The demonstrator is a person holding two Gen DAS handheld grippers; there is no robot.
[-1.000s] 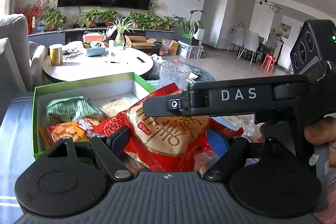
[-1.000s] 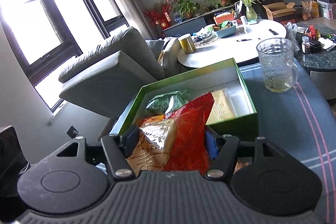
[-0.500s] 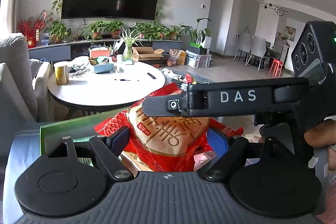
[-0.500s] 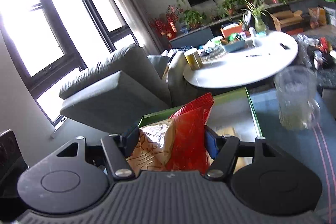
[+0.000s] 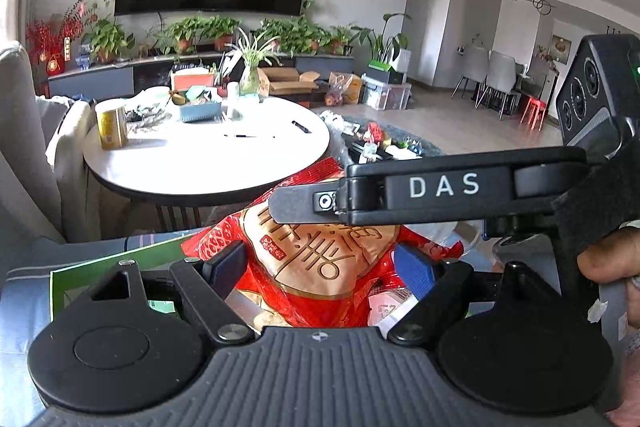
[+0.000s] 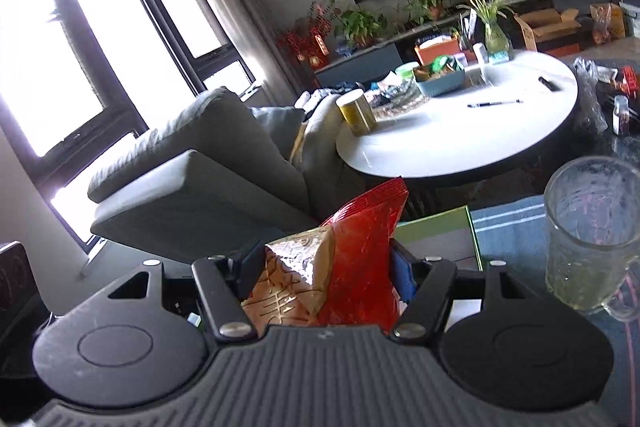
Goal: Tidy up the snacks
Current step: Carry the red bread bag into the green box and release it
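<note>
A red snack bag (image 5: pixel 320 251) with a tan printed panel hangs between both grippers. My left gripper (image 5: pixel 320 267) is shut on it, a black pad on the bag's left edge and a blue one on its right. One of the right gripper's fingers (image 5: pixel 304 203) crosses over the bag's top from the right. In the right wrist view my right gripper (image 6: pixel 326 271) is shut on the same red snack bag (image 6: pixel 360 247), crumpling it upright. The green box (image 5: pixel 100 267) lies below; only its far rim (image 6: pixel 440 227) shows and its contents are hidden.
A glass mug (image 6: pixel 588 235) stands on the blue striped cloth right of the box. Beyond it is a round white table (image 5: pixel 200 155) with a yellow tin, pens and a basket. A grey sofa (image 6: pixel 192 195) sits left. A person's hand (image 5: pixel 608 255) grips the right tool.
Both grippers have carried the bag forward over the box. The box's inside and its snacks have dropped out of sight, and the round table and mug look closer.
</note>
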